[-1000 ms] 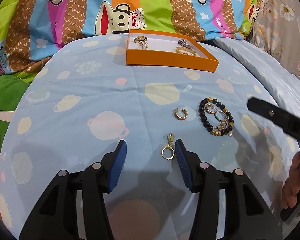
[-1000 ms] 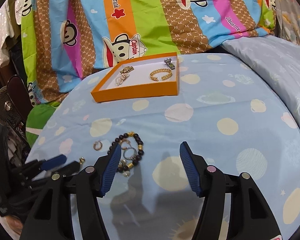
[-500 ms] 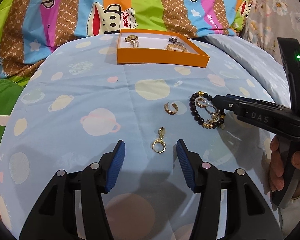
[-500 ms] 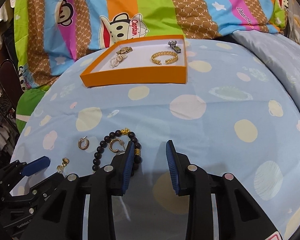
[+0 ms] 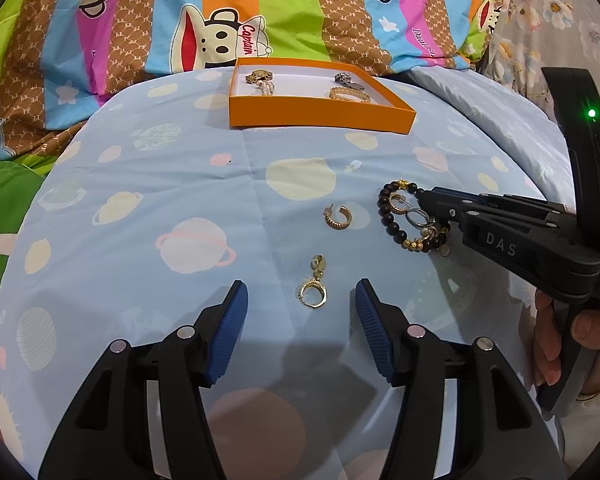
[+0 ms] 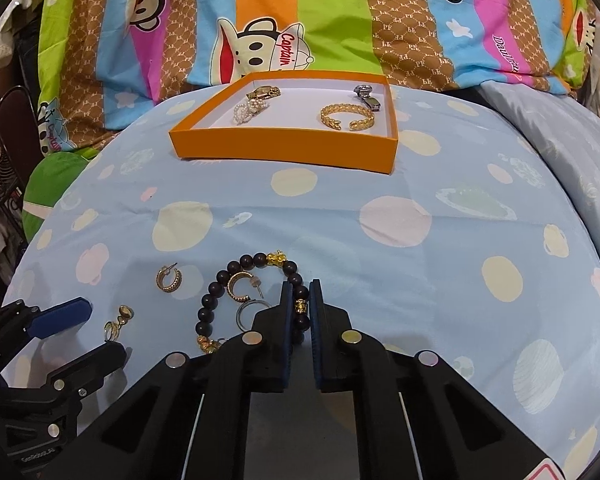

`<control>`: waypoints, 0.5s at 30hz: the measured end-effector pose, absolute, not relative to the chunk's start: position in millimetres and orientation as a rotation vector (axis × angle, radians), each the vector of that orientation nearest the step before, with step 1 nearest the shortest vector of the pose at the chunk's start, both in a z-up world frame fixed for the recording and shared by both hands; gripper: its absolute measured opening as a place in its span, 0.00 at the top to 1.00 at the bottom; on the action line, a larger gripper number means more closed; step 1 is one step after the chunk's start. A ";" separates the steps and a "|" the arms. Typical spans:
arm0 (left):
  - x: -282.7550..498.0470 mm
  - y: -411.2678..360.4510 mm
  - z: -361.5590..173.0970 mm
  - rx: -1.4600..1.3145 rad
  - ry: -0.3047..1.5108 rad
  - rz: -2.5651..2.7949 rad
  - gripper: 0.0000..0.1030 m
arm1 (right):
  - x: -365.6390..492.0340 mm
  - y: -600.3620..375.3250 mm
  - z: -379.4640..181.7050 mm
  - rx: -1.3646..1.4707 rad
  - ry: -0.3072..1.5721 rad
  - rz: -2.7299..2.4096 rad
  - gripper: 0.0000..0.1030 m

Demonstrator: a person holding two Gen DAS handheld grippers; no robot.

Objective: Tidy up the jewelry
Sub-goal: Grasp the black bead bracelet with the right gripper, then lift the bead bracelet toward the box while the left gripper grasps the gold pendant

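Now that the right gripper (image 6: 298, 304) has swung in over the pile and its jaws have just been closing, they stand clenched on the dark wooden bead bracelet with gold charms (image 6: 244, 264), pinching its right-hand strand where it lies on the blue planet-print bedsheet (image 6: 400, 248). A second ago they stood wide and short of it. By my reading, the bracelet is ready to lift toward the shallow orange cardboard tray (image 6: 284, 152). The left gripper (image 5: 298, 304) has jaws released, straddling the small gold drop earring (image 5: 314, 288) without touching.
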State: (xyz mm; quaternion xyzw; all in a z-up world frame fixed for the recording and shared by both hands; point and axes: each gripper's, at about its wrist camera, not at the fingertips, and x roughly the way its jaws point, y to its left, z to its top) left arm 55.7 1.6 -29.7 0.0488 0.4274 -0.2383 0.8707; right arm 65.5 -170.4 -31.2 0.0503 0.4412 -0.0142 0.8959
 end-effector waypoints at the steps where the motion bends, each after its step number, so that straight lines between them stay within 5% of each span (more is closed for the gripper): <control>1: 55.6 1.3 -29.6 0.103 0.893 -0.499 0.47 | 63.1 -172.0 -28.5 0.112 0.898 -0.032 0.93; 15: 55.2 -2.7 -29.7 0.117 0.892 -0.505 0.54 | 19.4 -213.3 4.6 0.362 0.745 0.002 0.93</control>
